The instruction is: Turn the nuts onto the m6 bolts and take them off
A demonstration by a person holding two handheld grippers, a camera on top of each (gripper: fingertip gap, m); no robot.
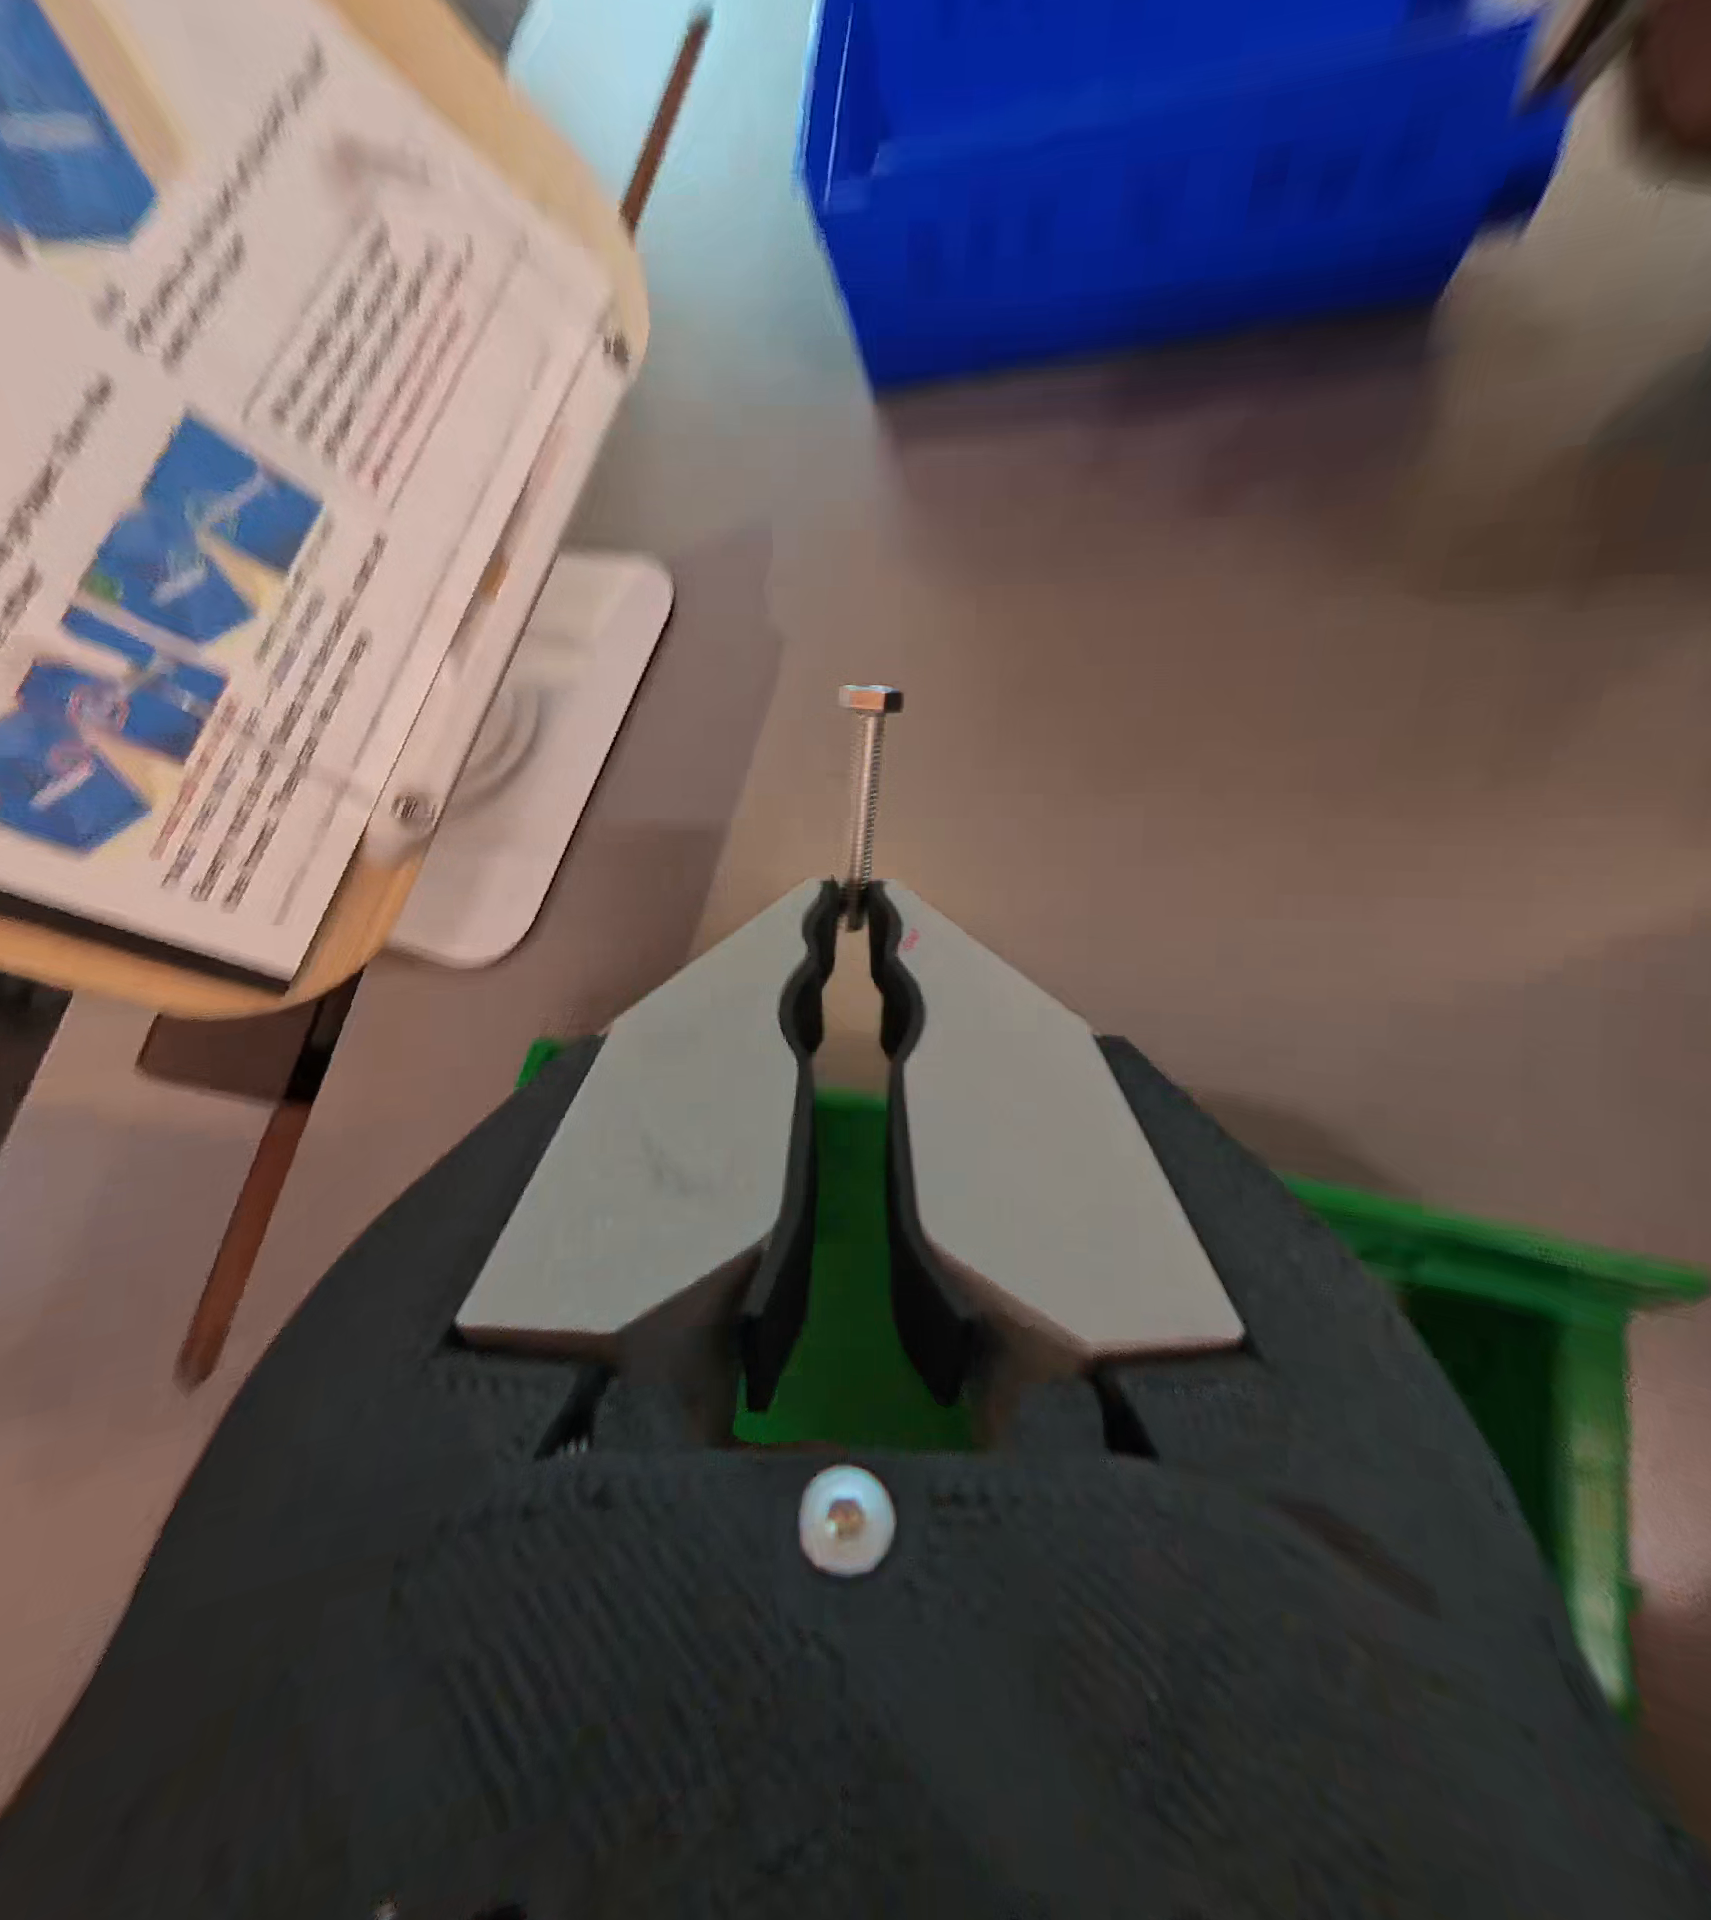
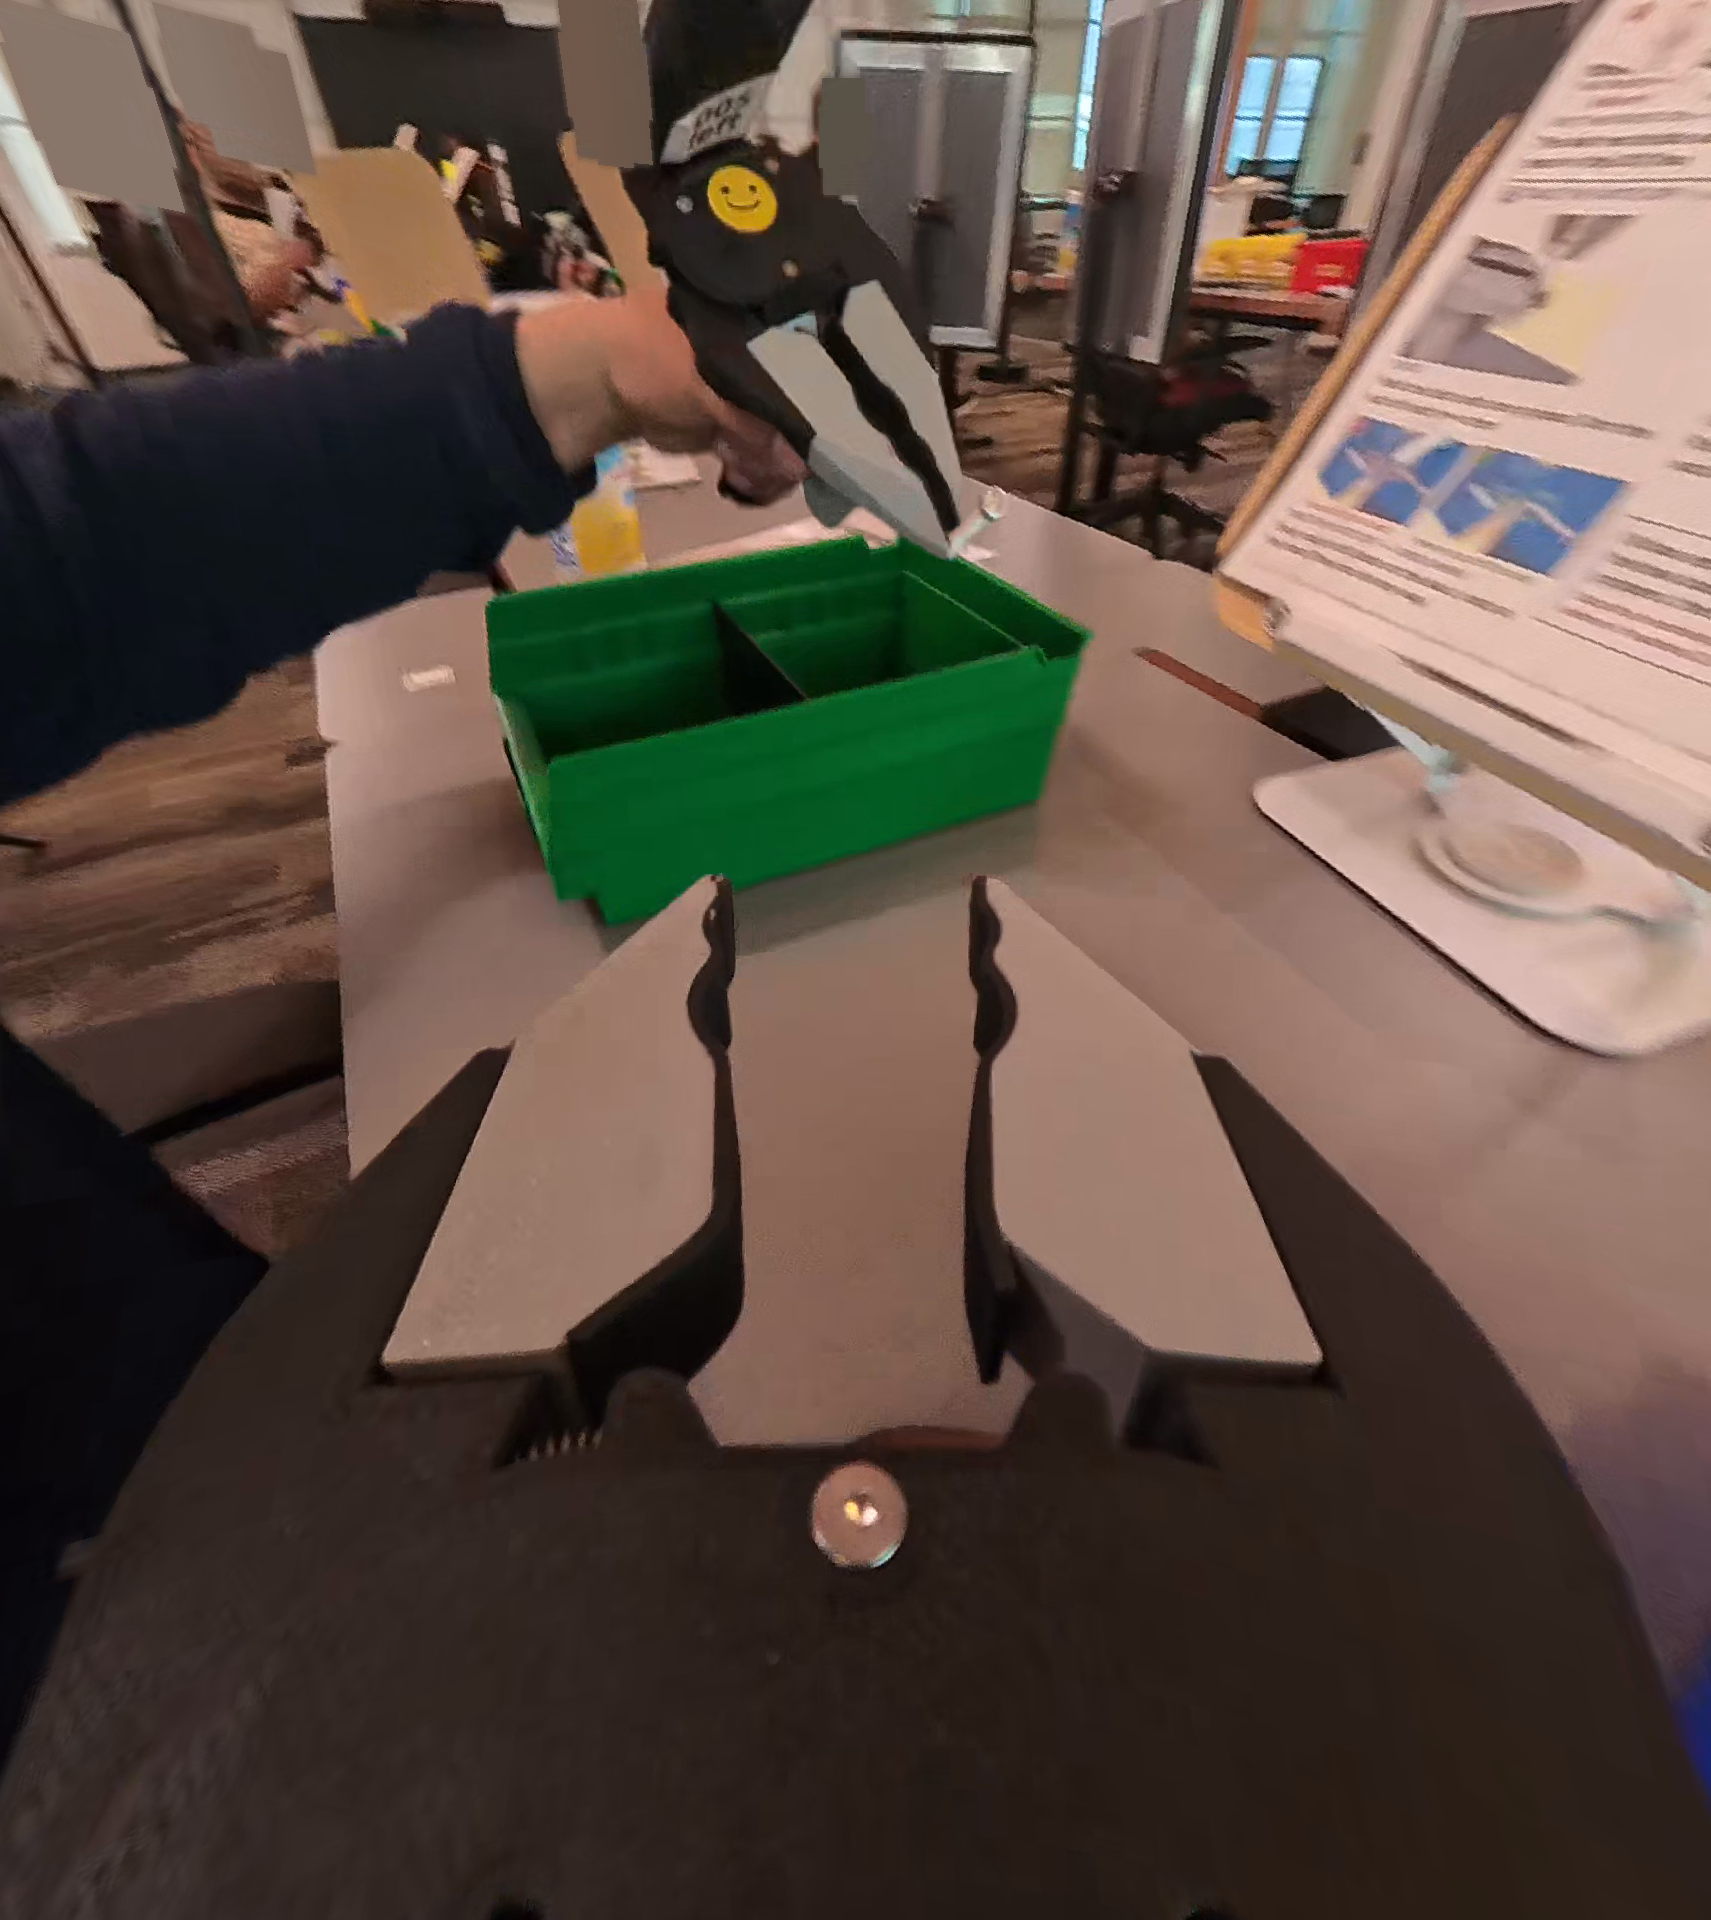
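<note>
My left gripper [image 1: 856,902] is shut on the threaded end of a silver bolt [image 1: 863,781], whose hex head points away from me. No nut shows on it. The right wrist view shows that gripper [image 2: 953,540] from afar, held by a hand above the far right corner of a green bin [image 2: 799,769], with the bolt [image 2: 981,520] sticking out of its tips. My right gripper [image 2: 846,891] is open and empty above the grey table, in front of the green bin. The green bin [image 1: 1516,1382] lies beneath my left gripper.
A blue bin [image 1: 1173,197] stands at the far side of the table. An instruction board [image 1: 207,488] on a white stand [image 1: 560,769] is to the left; it shows at the right in the right wrist view [image 2: 1557,457]. A person's dark sleeve [image 2: 207,540] reaches across. Some 20 centimetres of space lies between my two pairs of fingers.
</note>
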